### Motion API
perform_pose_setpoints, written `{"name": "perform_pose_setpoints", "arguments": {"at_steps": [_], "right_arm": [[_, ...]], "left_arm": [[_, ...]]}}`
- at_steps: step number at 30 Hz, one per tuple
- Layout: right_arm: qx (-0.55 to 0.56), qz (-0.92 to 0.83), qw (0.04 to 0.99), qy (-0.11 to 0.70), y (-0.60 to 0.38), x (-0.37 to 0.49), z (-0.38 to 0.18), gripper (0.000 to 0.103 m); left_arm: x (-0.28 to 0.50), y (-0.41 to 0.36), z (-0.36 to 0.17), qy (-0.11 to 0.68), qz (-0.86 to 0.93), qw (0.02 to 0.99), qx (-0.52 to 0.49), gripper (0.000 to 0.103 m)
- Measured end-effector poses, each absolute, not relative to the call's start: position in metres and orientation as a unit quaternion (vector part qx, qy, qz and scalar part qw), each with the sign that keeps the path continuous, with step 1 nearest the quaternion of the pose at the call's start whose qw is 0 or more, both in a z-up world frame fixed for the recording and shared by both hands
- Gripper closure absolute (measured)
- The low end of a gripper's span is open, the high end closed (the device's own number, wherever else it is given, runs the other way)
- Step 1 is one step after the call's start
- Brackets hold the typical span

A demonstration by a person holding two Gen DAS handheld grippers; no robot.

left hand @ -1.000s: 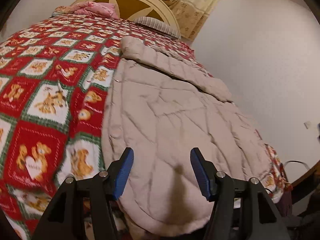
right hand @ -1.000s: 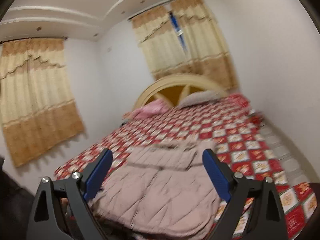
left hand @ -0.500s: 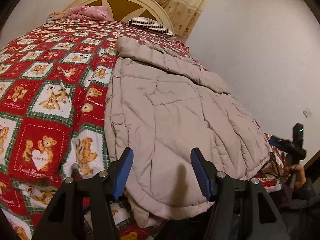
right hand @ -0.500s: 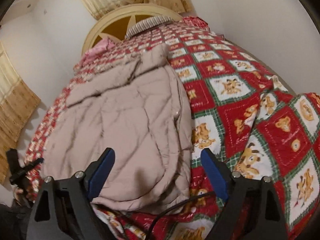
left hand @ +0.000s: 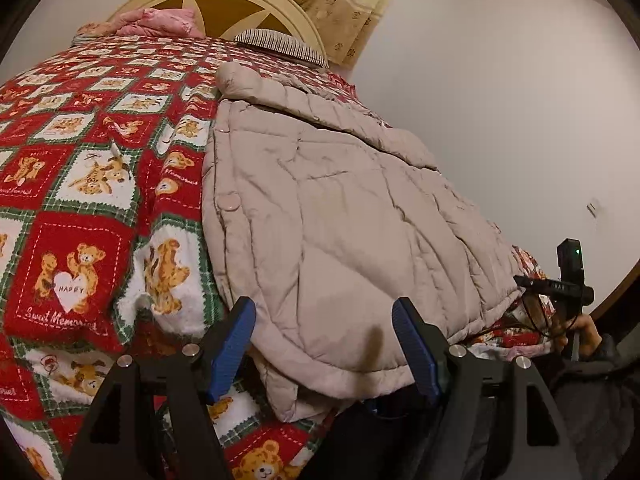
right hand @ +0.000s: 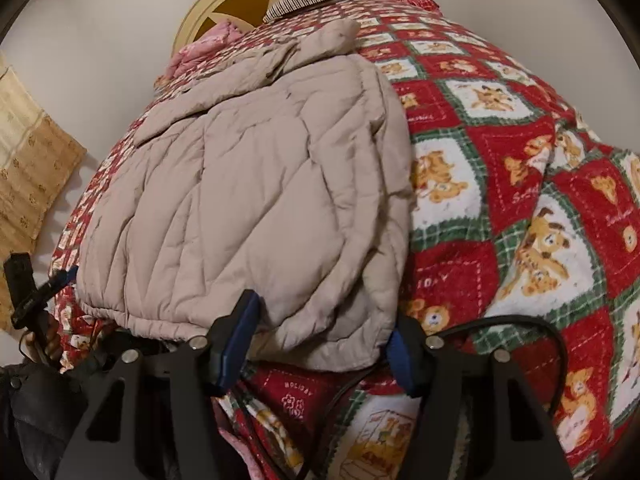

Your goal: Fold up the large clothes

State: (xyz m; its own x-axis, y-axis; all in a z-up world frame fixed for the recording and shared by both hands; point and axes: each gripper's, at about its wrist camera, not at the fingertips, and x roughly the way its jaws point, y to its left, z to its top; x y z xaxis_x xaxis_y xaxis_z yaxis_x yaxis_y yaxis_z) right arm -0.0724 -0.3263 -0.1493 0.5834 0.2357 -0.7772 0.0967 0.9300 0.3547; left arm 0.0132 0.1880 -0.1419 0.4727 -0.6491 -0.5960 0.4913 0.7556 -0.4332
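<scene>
- Left gripper (left hand: 324, 346) sits at the hem of the quilted beige coat (left hand: 320, 208), near its corner; jaws have just been opening, now fairly wide, hem fabric between them, pads not pressing on it.
- Right gripper (right hand: 320, 340) is at the other hem corner; jaws have just been closing, hem bunched between, yet no firm pinch visible.
- Coat lies flat on the bed (left hand: 72, 184), over the red teddy-bear blanket, hem at the foot edge.
- One gripper per hem corner: likely set up to lift the hem evenly.
- Long axis runs foot to headboard (left hand: 224, 0); collar points at the headboard.
</scene>
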Motion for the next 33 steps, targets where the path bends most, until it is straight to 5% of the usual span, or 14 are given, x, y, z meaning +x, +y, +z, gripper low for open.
{"name": "perform_pose_setpoints", "arguments": {"at_steps": [1, 3, 4, 14, 21, 22, 24, 29, 33], "right_arm": [[0.191, 0.040, 0.871, 0.451, -0.328, -0.073, -0.151, 0.043], [0.200, 0.042, 0.872, 0.446, -0.329, -0.072, -0.151, 0.083], [0.209, 0.054, 0.870, 0.444, -0.329, -0.071, -0.151, 0.085], [0.239, 0.091, 0.879, 0.404, -0.329, -0.075, -0.145, 0.083], [0.282, 0.094, 0.859, 0.418, -0.329, -0.066, -0.159, 0.056], [0.273, 0.092, 0.861, 0.419, -0.326, -0.065, -0.158, 0.057], [0.244, 0.083, 0.868, 0.424, -0.318, -0.064, -0.154, 0.080], [0.210, 0.075, 0.882, 0.416, -0.310, -0.066, -0.143, 0.086], [0.242, 0.107, 0.891, 0.370, -0.318, -0.076, -0.118, 0.087]], "left_arm": [[0.014, 0.190, -0.143, 0.391, -0.332, 0.852, -0.105, 0.032], [0.016, 0.194, -0.141, 0.390, -0.325, 0.854, -0.111, 0.032], [0.017, 0.198, -0.139, 0.385, -0.320, 0.859, -0.113, 0.032], [0.018, 0.191, -0.159, 0.406, -0.343, 0.835, -0.140, 0.032], [0.020, 0.204, -0.163, 0.405, -0.360, 0.820, -0.186, 0.032], [0.020, 0.205, -0.163, 0.405, -0.361, 0.818, -0.194, 0.032], [0.019, 0.205, -0.162, 0.403, -0.368, 0.810, -0.213, 0.032], [0.021, 0.198, -0.158, 0.405, -0.361, 0.814, -0.204, 0.077], [0.024, 0.211, -0.154, 0.388, -0.368, 0.804, -0.259, 0.089]]}}
